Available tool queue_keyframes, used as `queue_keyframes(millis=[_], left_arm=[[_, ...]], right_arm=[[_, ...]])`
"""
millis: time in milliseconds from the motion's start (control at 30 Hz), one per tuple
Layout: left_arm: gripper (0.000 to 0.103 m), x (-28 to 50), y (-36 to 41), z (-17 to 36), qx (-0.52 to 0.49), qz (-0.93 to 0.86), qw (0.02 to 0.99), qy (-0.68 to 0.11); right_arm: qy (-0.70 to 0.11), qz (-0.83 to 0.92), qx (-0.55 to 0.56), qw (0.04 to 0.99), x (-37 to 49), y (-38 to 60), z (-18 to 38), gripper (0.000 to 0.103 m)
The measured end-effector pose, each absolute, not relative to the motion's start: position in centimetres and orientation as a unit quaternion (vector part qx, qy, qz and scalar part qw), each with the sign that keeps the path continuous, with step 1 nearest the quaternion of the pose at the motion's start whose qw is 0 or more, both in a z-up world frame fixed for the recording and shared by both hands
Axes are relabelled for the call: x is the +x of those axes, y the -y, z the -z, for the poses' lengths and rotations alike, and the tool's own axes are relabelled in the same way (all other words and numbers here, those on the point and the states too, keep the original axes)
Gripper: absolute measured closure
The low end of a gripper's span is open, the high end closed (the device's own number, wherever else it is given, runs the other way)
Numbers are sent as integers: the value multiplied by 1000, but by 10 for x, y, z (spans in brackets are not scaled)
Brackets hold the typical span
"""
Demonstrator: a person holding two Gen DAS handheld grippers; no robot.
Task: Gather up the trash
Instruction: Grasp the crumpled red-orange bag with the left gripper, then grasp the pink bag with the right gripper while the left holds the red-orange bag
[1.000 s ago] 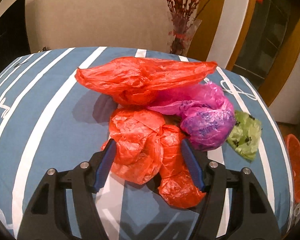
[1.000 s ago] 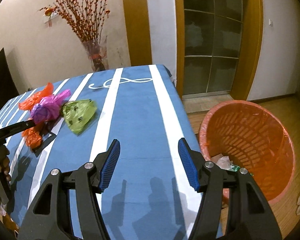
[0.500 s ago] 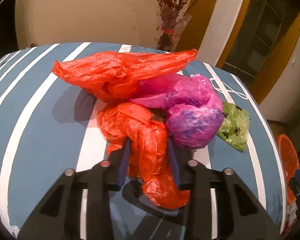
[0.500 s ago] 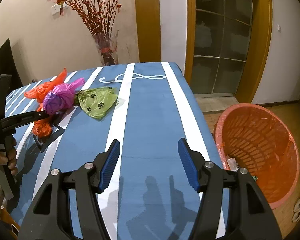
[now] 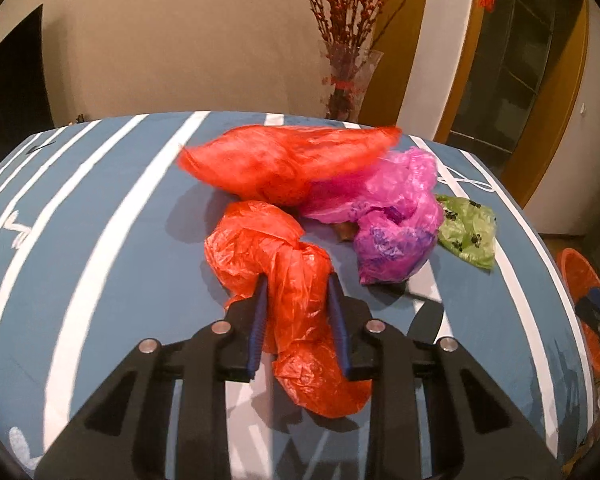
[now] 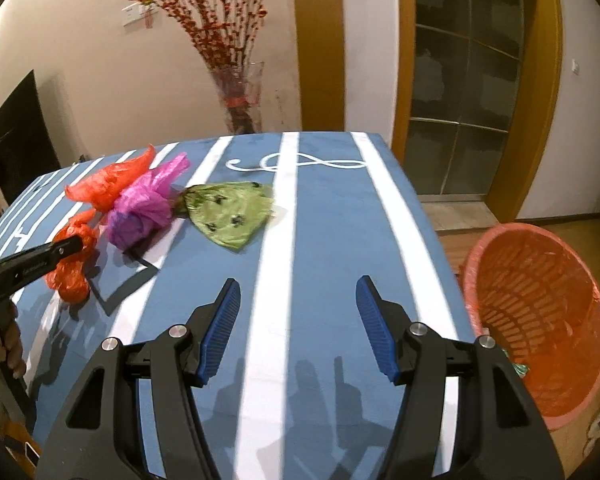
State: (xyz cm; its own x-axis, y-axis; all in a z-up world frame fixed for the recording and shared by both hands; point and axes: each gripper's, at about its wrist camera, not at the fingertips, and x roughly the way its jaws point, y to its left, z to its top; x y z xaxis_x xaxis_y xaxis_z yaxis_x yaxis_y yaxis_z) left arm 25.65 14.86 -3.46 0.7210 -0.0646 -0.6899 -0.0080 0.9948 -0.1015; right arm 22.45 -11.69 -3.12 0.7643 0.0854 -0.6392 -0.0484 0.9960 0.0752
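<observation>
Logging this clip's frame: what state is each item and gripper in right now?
Left gripper: jaws shut on the knotted orange plastic bag.
Right gripper: jaws open, empty.
Second orange plastic bag: loose on the blue striped table.
Purple plastic bag: crumpled, on table.
Green paw-print bag: flat, on table.
Orange slotted bin: on the floor beside the table, mouth open.

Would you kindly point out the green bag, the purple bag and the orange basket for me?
green bag [image 6: 232, 216]: right wrist view, middle of its flattened printed face.
purple bag [image 5: 396, 240]: left wrist view, the bulging front of the bundle.
orange basket [image 6: 540, 304]: right wrist view, its slatted inner wall.
</observation>
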Motion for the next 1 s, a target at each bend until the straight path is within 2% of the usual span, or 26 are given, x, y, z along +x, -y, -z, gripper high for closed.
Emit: queue_keyframes(millis=[500, 900, 1000], left_arm=[[74, 215, -213, 21, -70, -32, 937, -341], [74, 212, -242, 26, -95, -44, 935, -339], [74, 213, -242, 28, -97, -42, 934, -342]], right_arm=[[-340, -135, 51, 929, 294, 14, 17, 43], [-405, -113, 49, 906, 342, -33, 50, 41], [-415, -118, 45, 901, 336, -30, 56, 47]])
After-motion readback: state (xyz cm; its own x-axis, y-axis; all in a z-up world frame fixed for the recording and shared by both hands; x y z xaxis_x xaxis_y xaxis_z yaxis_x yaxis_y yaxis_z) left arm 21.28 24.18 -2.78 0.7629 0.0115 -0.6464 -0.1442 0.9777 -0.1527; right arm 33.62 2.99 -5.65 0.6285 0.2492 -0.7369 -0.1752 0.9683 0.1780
